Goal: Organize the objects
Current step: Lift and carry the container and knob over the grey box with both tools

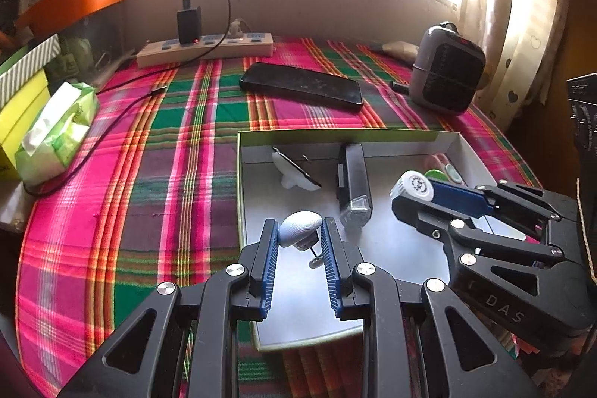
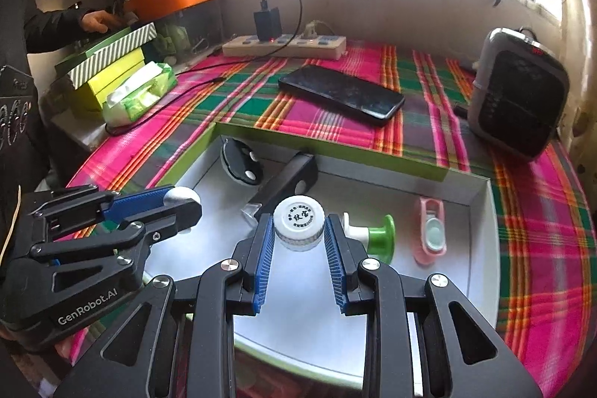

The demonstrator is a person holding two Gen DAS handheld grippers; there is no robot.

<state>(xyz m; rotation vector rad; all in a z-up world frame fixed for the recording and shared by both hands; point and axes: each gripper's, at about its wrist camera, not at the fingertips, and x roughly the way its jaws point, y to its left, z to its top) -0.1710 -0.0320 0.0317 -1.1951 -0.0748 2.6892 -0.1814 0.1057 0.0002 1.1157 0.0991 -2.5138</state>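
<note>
— Grippers, both loaded. Left gripper (image 1: 299, 237), lower centre of its own view, has its blue ribbed pads pressed on a pale grey egg-shaped plastic knob with a thin metal pin (image 1: 300, 228). Right gripper (image 2: 298, 230) is clamped the same way on a white round ribbed-edge bottle cap with printed characters (image 2: 298, 219).

— Both over the box?

— Yes — each item hangs above the white floor of the shallow green-rimmed cardboard box (image 2: 324, 157), centre frame. My reading: they are being carried in to join what already lies there, though I can't say either is about to be let go.

— Contents?

— Black rectangular torch-like device with a clear end (image 1: 352, 191), black-and-white oval gadget (image 2: 240, 163) at the box's upper left, green-and-white spool-shaped plastic piece (image 2: 373, 235), pink oval plastic case (image 2: 431, 230) to the right. All loose, none touching the held items.

— Surface, room?

— Pink-green-orange plaid cloth (image 1: 179, 144) over the table. Beyond the box: black smartphone lying flat (image 1: 302, 86), cream power strip with a black charger plugged in (image 1: 205, 47), grey-and-black boxy heater (image 1: 447, 69) at upper right, green tissue pack (image 1: 56, 133) at left. Window glare washes out the top. A person's hand (image 2: 97, 21) rests on stacked boxes, upper left of the right view.
</note>
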